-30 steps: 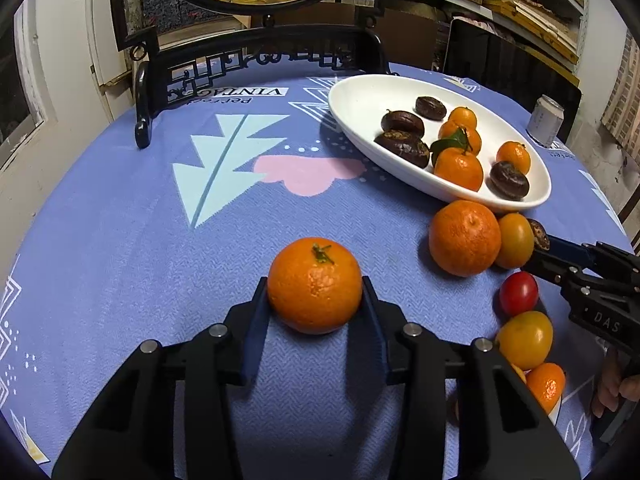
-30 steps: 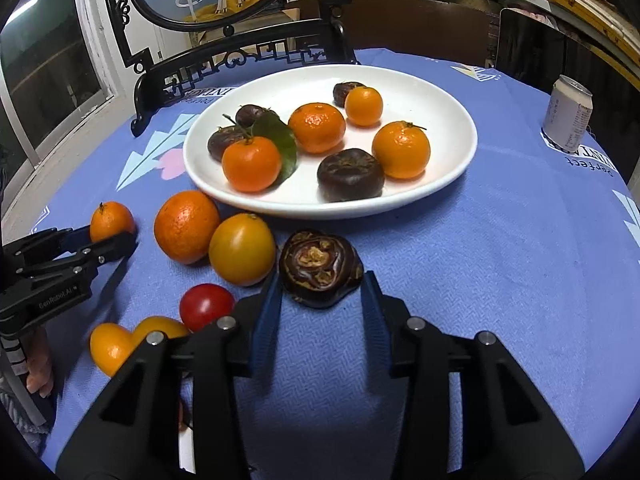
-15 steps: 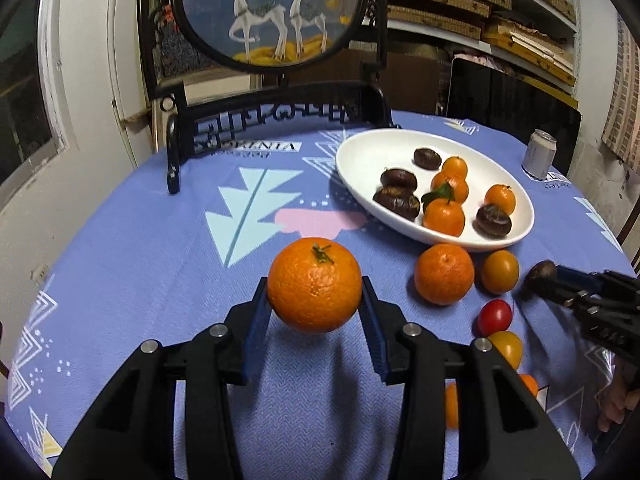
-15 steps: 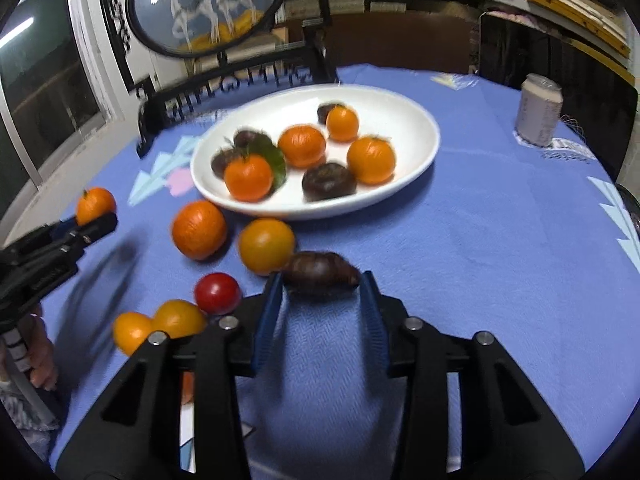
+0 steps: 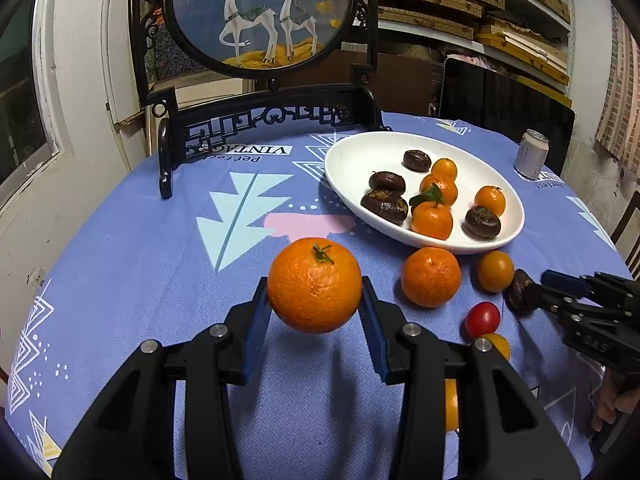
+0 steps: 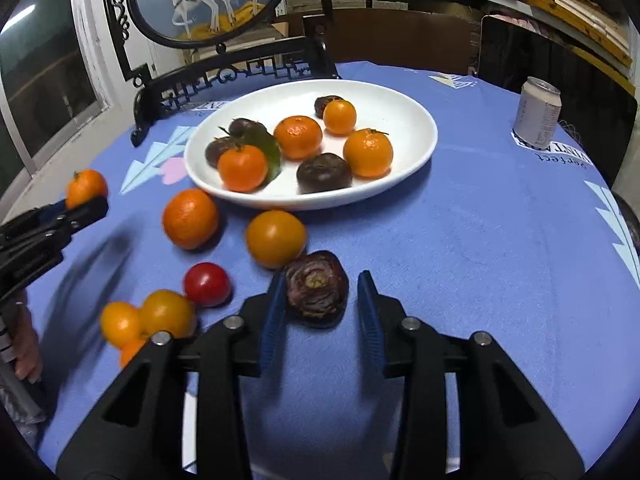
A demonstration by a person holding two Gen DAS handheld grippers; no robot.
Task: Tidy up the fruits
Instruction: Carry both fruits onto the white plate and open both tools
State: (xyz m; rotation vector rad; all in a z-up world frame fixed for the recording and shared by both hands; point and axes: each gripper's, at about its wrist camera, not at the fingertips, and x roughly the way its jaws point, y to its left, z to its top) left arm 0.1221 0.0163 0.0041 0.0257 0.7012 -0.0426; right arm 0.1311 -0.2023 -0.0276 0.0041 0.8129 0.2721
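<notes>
My left gripper [image 5: 315,312] is shut on a large orange mandarin [image 5: 314,284] and holds it above the blue tablecloth. My right gripper [image 6: 320,304] has a dark brown chestnut-like fruit [image 6: 316,294] between its jaws; the fruit touches the left pad, with a gap at the right pad, so the jaws stand open. The white oval plate [image 6: 404,106] behind holds several mandarins and dark fruits. It also shows in the left wrist view [image 5: 348,156]. The right gripper [image 5: 536,292] shows there at the right with the dark fruit [image 5: 518,290].
Loose fruit lies in front of the plate: a mandarin [image 6: 190,218], a yellow-orange tomato [image 6: 276,238], a red tomato [image 6: 207,284], small yellow ones [image 6: 166,314]. A can [image 6: 537,112] stands far right. A black framed deer screen [image 5: 260,12] stands at the back.
My left gripper has lifted the mandarin off the cloth. The dark fruit in my right gripper has turned and the right jaw has parted from it; it sits lower, near the cloth.
</notes>
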